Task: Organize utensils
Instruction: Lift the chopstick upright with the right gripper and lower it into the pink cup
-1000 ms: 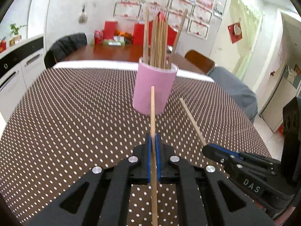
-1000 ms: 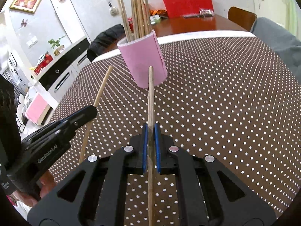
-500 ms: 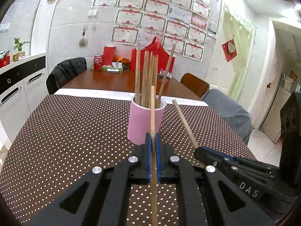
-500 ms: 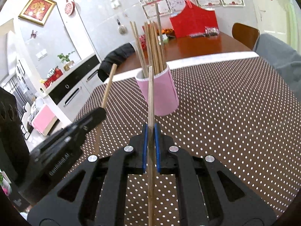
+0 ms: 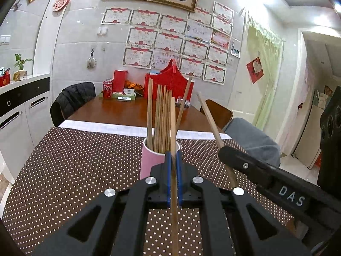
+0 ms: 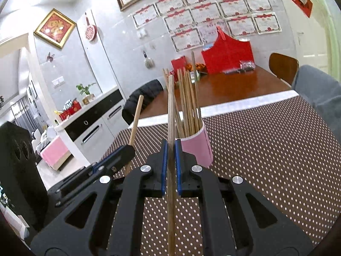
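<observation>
Left wrist view: polka-dot desk (image 5: 64, 170) carries a pink cup (image 5: 150, 160) of chopsticks (image 5: 162, 117). Left gripper (image 5: 173, 166) is clenched on one chopstick (image 5: 173, 123); right gripper (image 6: 169, 155) grasps another chopstick (image 6: 171, 106), both raised near the cup.

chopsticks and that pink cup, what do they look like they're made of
The chopsticks: likely bamboo or light wood, matte tan, with faint lengthwise grain and squared tops. The pink cup: smooth, uniformly matte pink wall with a thin white rim, so plastic or paper-wrapped; the views can't settle which.
</observation>
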{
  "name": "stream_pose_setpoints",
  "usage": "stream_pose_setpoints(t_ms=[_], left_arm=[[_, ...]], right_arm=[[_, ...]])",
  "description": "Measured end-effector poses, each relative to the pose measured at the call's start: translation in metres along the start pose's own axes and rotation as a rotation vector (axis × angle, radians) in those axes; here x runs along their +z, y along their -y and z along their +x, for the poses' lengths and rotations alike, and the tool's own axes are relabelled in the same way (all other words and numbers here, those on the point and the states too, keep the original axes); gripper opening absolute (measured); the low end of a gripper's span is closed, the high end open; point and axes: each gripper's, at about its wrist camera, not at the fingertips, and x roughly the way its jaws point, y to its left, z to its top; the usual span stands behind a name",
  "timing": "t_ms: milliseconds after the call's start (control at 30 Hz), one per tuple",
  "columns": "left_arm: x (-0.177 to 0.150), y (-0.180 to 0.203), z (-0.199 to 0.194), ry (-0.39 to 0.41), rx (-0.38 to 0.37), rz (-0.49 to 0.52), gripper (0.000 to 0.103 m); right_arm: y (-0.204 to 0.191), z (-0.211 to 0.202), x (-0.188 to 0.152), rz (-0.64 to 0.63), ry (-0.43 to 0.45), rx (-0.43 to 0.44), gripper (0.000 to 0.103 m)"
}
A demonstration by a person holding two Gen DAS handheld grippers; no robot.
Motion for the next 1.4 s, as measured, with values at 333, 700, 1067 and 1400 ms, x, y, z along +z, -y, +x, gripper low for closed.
stream_pose_setpoints(t_ms=[333,700,1067,1400], left_arm=[[0.026,-0.001,0.002,0.168,-0.024,0.004,0.006],[0.057,0.003,0.033,0.275,0.045,0.014,0.006],[0.087,-0.002,0.077,0.349,0.068,0.004,0.006],[0.098,-0.031,0.125,0.359,0.083,-0.108,0.006]], right_arm=[[0.003,0.009,0.023,-0.026,0.137,0.084,0.007],[0.004,0.024,0.052,-0.072,0.331,0.208,0.007],[0.016,0.066,0.075,-0.095,0.394,0.139,0.007],[0.025,0.101,0.086,-0.121,0.477,0.151,0.007]])
